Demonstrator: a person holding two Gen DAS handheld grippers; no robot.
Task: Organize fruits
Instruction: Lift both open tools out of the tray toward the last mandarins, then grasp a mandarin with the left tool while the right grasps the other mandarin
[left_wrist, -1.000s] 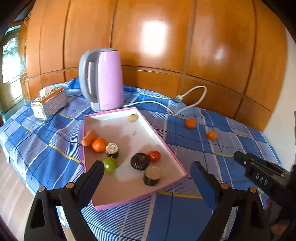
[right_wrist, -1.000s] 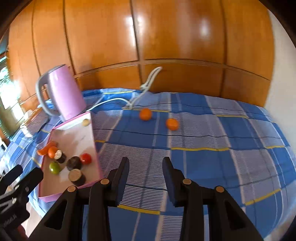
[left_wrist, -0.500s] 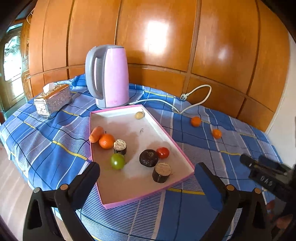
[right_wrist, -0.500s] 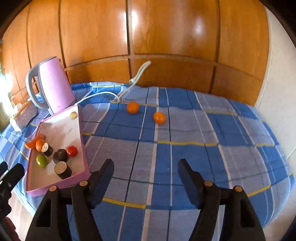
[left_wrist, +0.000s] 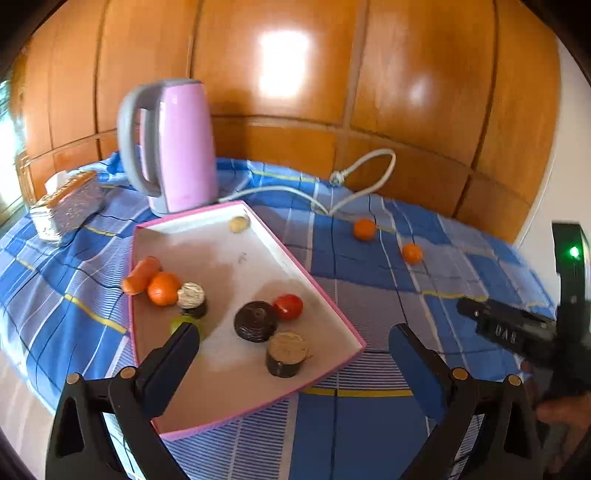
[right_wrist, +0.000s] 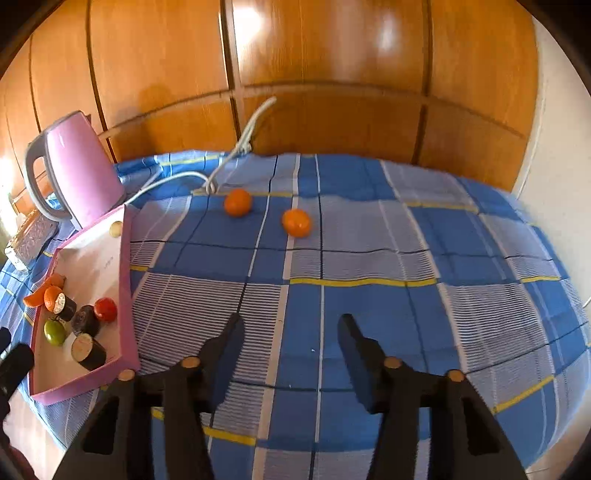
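A pink-rimmed tray (left_wrist: 225, 413) (right_wrist: 125, 288) lies on the blue checked cloth. It holds an orange (left_wrist: 162, 288), a carrot (left_wrist: 140, 275), a green fruit (right_wrist: 54, 332), a red tomato (left_wrist: 289, 306) (right_wrist: 105, 309), several dark cylinders (left_wrist: 255, 321) and a small pale piece (left_wrist: 238, 223). Two loose oranges (right_wrist: 238, 202) (right_wrist: 296, 222) lie on the cloth to the right of the tray, also in the left wrist view (left_wrist: 364, 229) (left_wrist: 412, 253). My left gripper (left_wrist: 291, 350) is open and empty over the tray's near end. My right gripper (right_wrist: 291, 332) is open and empty above the cloth, short of the loose oranges.
A pink kettle (left_wrist: 173, 147) (right_wrist: 74, 170) stands behind the tray, its white cord (left_wrist: 354, 192) trailing across the cloth near the oranges. A tissue box (left_wrist: 66, 203) sits at far left. Wooden panelling (right_wrist: 332, 74) backs the table. The right gripper's body (left_wrist: 517, 332) shows at the left wrist view's right edge.
My right gripper has opened wider and moved forward towards the two loose oranges. My left gripper has stayed open and come closer over the tray.
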